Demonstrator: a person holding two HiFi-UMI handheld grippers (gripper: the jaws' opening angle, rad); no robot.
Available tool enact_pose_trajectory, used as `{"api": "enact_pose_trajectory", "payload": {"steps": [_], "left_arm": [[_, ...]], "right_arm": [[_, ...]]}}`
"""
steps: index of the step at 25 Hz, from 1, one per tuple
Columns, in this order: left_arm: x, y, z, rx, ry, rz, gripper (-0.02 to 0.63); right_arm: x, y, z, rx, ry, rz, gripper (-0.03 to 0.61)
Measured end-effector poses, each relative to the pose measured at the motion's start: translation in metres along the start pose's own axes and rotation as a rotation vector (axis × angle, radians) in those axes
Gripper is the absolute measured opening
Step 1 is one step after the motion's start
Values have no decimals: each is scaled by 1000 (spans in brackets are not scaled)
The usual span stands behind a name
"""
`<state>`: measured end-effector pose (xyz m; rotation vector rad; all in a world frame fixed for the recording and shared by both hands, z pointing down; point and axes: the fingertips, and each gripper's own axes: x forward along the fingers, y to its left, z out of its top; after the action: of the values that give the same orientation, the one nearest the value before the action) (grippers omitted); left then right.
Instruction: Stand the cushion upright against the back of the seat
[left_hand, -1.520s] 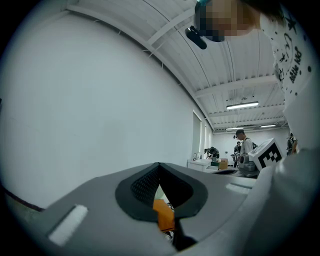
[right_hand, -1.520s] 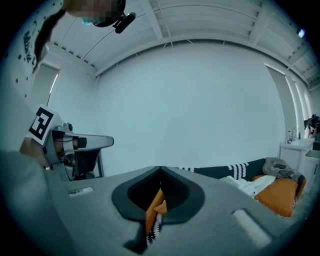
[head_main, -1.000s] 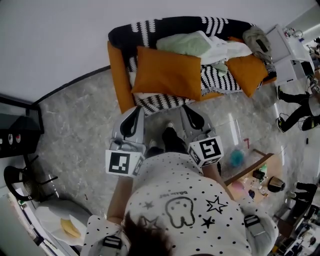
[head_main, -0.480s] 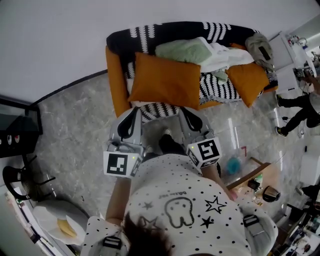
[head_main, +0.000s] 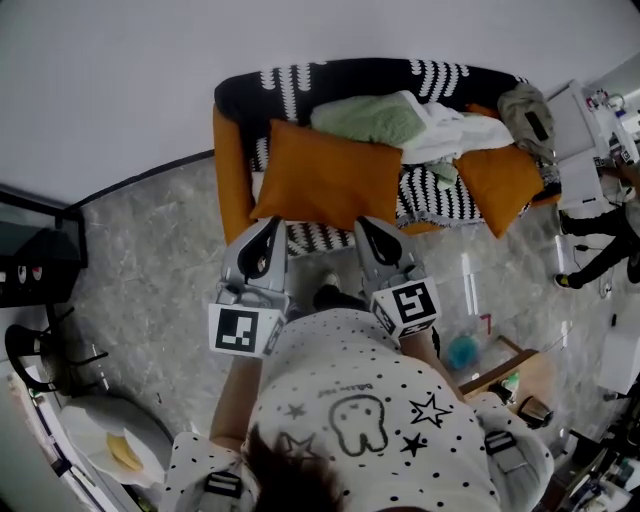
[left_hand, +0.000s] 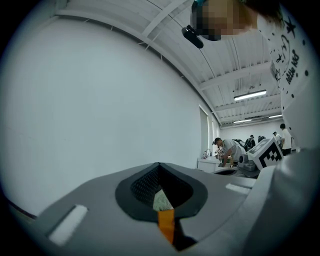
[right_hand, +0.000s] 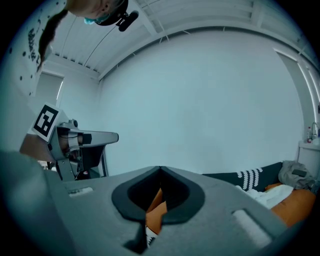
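On the grey marbled floor (head_main: 150, 260) at the far left sits a white rounded object (head_main: 110, 440) with a yellow piece on it. The left hand-held gripper (head_main: 268, 226) points level at the sofa (head_main: 228, 170). Its jaws are pressed together and grip nothing, and orange fabric shows only through the window behind the tips. Its cube bears a black-and-white square marker and no letters. The orange cushion (head_main: 328, 175) lies at the sofa's left end, just beside the orange arm, on a black-and-white patterned throw (head_main: 440, 195). Its broad face is turned up toward the head view, and its near edge is at the seat front, by both gripper tips. Whether they touch it cannot be told. The right hand-held gripper (head_main: 366, 224) has its jaws closed too, with nothing between them. Behind the cushion lies a pale green cloth (head_main: 370, 118), and further right a second orange cushion (head_main: 500, 180) and a grey bag (head_main: 525, 100). The person's spotted shirt (head_main: 360, 420) has stars, a tooth-like figure and a line of lettering too small to read.
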<state>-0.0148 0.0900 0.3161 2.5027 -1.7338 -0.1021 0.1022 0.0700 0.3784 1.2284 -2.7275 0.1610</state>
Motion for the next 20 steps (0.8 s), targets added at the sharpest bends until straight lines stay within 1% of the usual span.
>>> {"api": "enact_pose_trajectory", "payload": {"steps": [5, 10, 13, 20], "left_arm": [[13, -9, -2, -2, -10, 11, -3], [40, -25, 1, -16, -37, 42, -3], [44, -26, 1, -17, -40, 51, -3], [46, -25, -4, -26, -18, 61, -3]], "right_arm": [[-2, -21, -1, -3, -5, -1, -5], [-8, -60, -4, 4, 1, -15, -5], [-8, -68, -7, 18, 5, -23, -5], [-9, -76, -10, 40, 15, -46, -5]]}}
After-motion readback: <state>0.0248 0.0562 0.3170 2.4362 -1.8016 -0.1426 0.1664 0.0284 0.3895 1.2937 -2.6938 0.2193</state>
